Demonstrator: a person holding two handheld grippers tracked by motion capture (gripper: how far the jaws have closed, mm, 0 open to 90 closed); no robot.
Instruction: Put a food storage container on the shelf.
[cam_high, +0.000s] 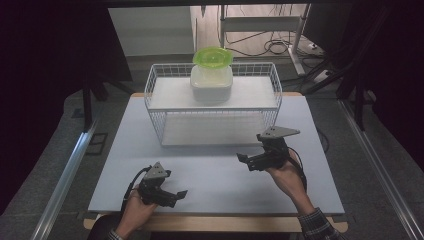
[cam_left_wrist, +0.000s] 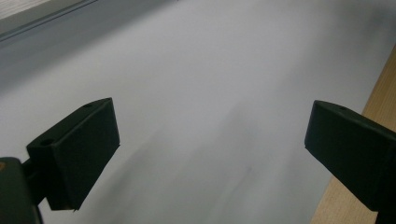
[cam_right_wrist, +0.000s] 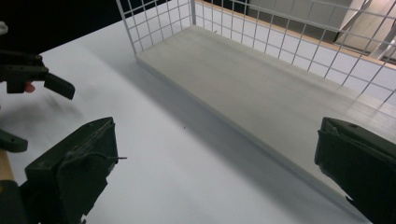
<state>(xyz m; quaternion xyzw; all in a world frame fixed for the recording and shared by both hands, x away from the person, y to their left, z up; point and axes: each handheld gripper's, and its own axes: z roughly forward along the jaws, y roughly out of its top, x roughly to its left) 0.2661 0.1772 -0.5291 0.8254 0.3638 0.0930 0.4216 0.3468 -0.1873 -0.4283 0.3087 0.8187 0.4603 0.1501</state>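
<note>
Container (cam_high: 212, 84) with green lid (cam_high: 212, 57) sits untouched atop the wire rack (cam_high: 160, 117). Your left gripper (cam_high: 172, 196) and right gripper (cam_high: 248, 163) hover over the tabletop (cam_high: 215, 175), fingers wide apart, empty. Everything remains ahead.

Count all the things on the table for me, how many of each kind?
Grippers: 2, left gripper and right gripper, both open and empty
Wire rack: 1
White tub: 1, on the rack's top shelf
Green lid: 1, on the tub
Total: 5
</note>
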